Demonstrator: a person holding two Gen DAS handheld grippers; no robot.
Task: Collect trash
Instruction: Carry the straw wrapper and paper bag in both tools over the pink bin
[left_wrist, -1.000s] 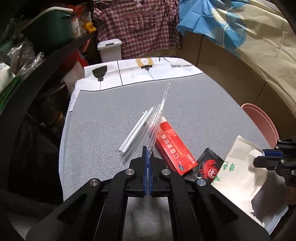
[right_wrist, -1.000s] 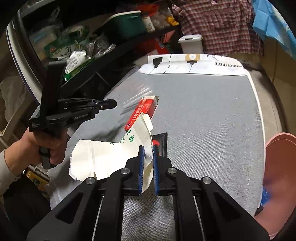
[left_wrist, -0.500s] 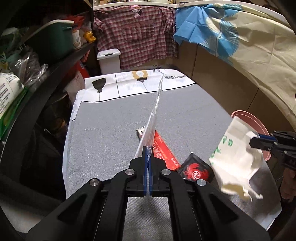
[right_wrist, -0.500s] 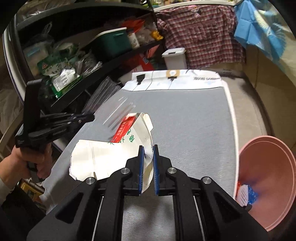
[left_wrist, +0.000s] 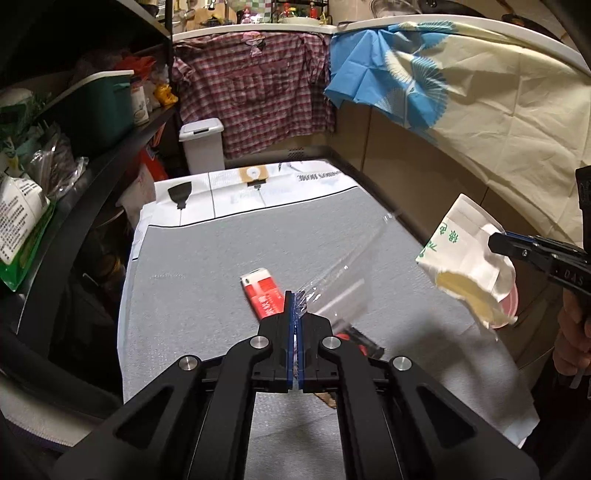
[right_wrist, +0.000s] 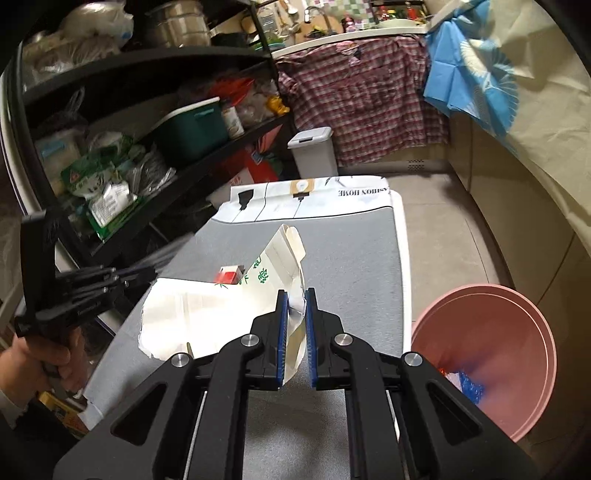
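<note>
A grey textured mat-covered table (left_wrist: 229, 266) is taking up most of both views, with a white printed sheet (right_wrist: 314, 201) lying along its far end. A round pink plastic bin (right_wrist: 491, 332) is standing on the floor just beside the table's right edge; some blue and white scraps are sitting at its bottom, blurred.

The right gripper (right_wrist: 294, 317) is clamping a torn white paper bag with green print (right_wrist: 207, 317), jaws nearly together with the paper bunched between the blue pads. The bag is hanging in the air above the table's right side, its torn open end drooping; from the left wrist view it is showing partly in front of the pink bin.

The left gripper (left_wrist: 294, 325) is pinching a clear crinkly plastic wrapper (left_wrist: 343, 280), jaws fully together on its edge. The wrapper is sticking up and to the right off the table, see-through and motion-blurred.

A red and white flat cardboard box (left_wrist: 264, 295) is lying on the mat just ahead of the left gripper. A small black packet with red markings (left_wrist: 356, 339) is lying near it, mostly hidden behind the left gripper's right finger.

A person's hand (right_wrist: 40, 358) is gripping the left gripper's handle at the left edge of the right wrist view.
</note>
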